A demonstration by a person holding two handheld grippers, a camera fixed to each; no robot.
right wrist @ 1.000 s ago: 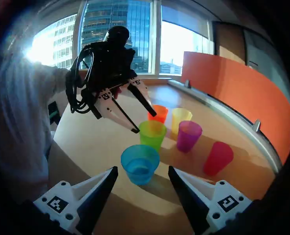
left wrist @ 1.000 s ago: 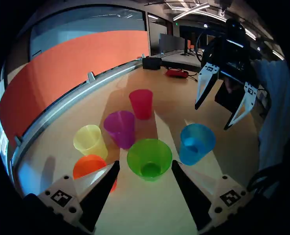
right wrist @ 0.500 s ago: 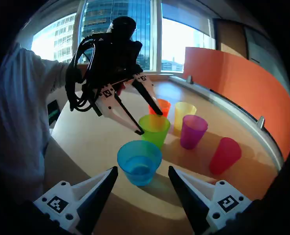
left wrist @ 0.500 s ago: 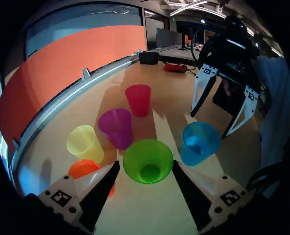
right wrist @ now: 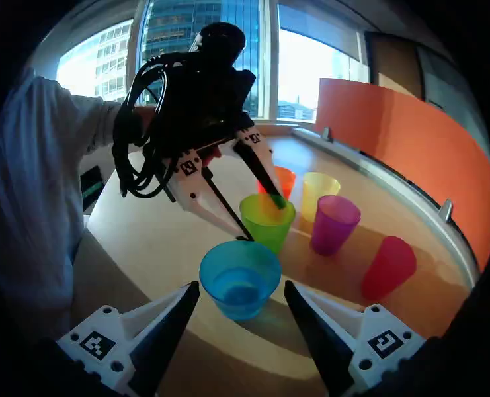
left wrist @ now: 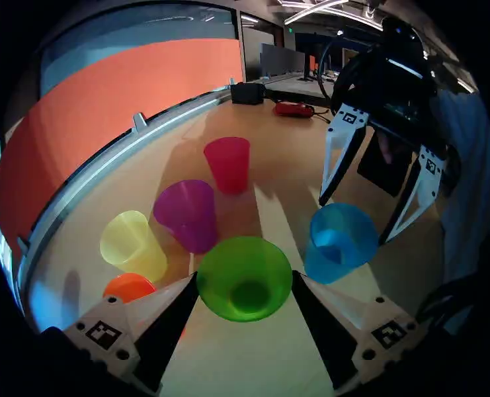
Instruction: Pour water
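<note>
A green cup (left wrist: 245,281) stands on the wooden table (left wrist: 278,165), right between the fingertips of my left gripper (left wrist: 245,276). That gripper is open, its fingers flanking the cup's rim. In the right gripper view the left gripper (right wrist: 264,220) straddles the green cup (right wrist: 271,233) from above. A blue cup (right wrist: 240,281) with a little water in its bottom sits between the spread fingers of my open right gripper (right wrist: 241,286). From the left gripper view, the right gripper (left wrist: 352,220) hangs over the blue cup (left wrist: 340,245).
Red (left wrist: 228,162), purple (left wrist: 188,213), yellow (left wrist: 131,243) and orange (left wrist: 129,288) cups stand beside the green one. A metal rail (left wrist: 112,155) and an orange panel (left wrist: 112,92) border the table. A light sleeve (right wrist: 33,198) is at the left.
Both grippers have come closer to their cups. The left fingers now flank the green cup, and the right gripper has drawn in around the blue cup. No cup has moved.
</note>
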